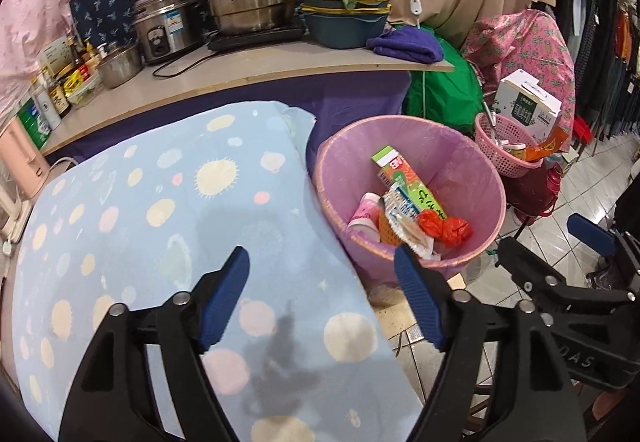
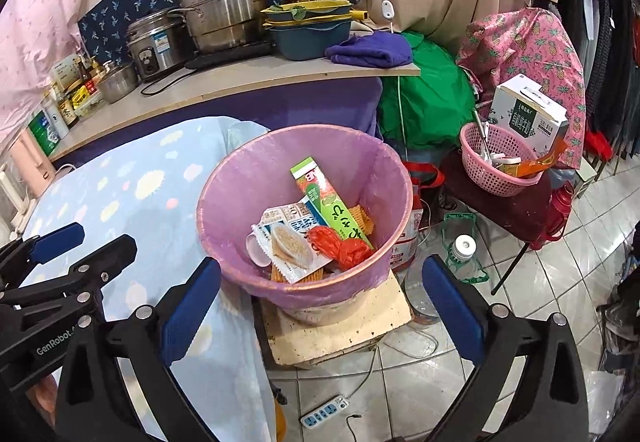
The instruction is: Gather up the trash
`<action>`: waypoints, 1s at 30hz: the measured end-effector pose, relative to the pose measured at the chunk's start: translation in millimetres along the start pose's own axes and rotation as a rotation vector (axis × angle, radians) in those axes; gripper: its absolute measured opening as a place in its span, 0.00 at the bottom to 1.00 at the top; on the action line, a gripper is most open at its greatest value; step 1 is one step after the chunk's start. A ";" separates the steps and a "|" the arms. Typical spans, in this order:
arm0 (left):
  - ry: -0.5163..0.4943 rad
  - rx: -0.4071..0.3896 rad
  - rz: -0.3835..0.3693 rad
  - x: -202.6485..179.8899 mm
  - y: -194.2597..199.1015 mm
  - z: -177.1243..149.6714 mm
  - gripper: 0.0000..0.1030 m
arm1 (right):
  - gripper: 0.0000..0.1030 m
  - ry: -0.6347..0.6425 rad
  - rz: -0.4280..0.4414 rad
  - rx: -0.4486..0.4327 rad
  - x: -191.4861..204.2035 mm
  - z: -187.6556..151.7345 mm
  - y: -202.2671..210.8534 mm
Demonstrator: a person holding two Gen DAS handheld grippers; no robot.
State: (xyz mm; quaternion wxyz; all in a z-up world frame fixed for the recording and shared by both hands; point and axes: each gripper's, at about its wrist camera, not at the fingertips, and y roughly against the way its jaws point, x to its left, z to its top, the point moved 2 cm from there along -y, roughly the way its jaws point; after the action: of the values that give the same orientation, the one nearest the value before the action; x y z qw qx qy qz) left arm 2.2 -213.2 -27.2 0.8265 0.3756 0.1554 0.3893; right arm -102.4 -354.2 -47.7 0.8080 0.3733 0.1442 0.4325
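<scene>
A pink bin with a pink liner stands beside the blue dotted table. It holds a green and orange carton, a white food packet, a red plastic bag and a pink cup. My left gripper is open and empty over the table's right edge. My right gripper is open and empty, just in front of the bin. Each gripper shows in the other's view, the right one and the left one.
A counter behind holds pots, bowls, bottles and a purple cloth. A pink basket with a white box sits on a dark stool at the right. The bin rests on a board. A power strip and a bottle lie on the tiled floor.
</scene>
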 end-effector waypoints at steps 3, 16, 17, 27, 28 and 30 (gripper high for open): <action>0.007 0.006 0.028 4.7 6.4 -10.1 0.77 | 0.94 0.023 0.006 0.010 3.7 -6.1 4.7; 0.046 0.051 0.103 19.3 34.0 -42.4 0.85 | 0.94 0.097 0.003 0.028 21.4 -30.1 29.6; 0.052 0.055 0.109 20.2 35.1 -44.3 0.85 | 0.94 0.105 0.002 0.030 23.2 -31.0 30.6; 0.097 0.065 0.135 21.8 35.2 -47.9 0.85 | 0.94 0.134 0.029 0.051 28.2 -28.3 27.2; 0.096 0.067 0.135 21.1 34.0 -47.3 0.85 | 0.94 0.135 0.026 0.051 28.3 -28.2 27.1; 0.094 0.069 0.140 19.9 31.4 -45.8 0.85 | 0.94 0.137 0.024 0.056 27.2 -26.8 24.5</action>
State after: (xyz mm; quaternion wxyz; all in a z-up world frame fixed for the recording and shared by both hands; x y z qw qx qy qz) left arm -26.7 -162.1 -33.9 0.7757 0.3954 0.1807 0.4575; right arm -115.9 -310.9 -45.6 0.7802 0.3669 0.2067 0.4626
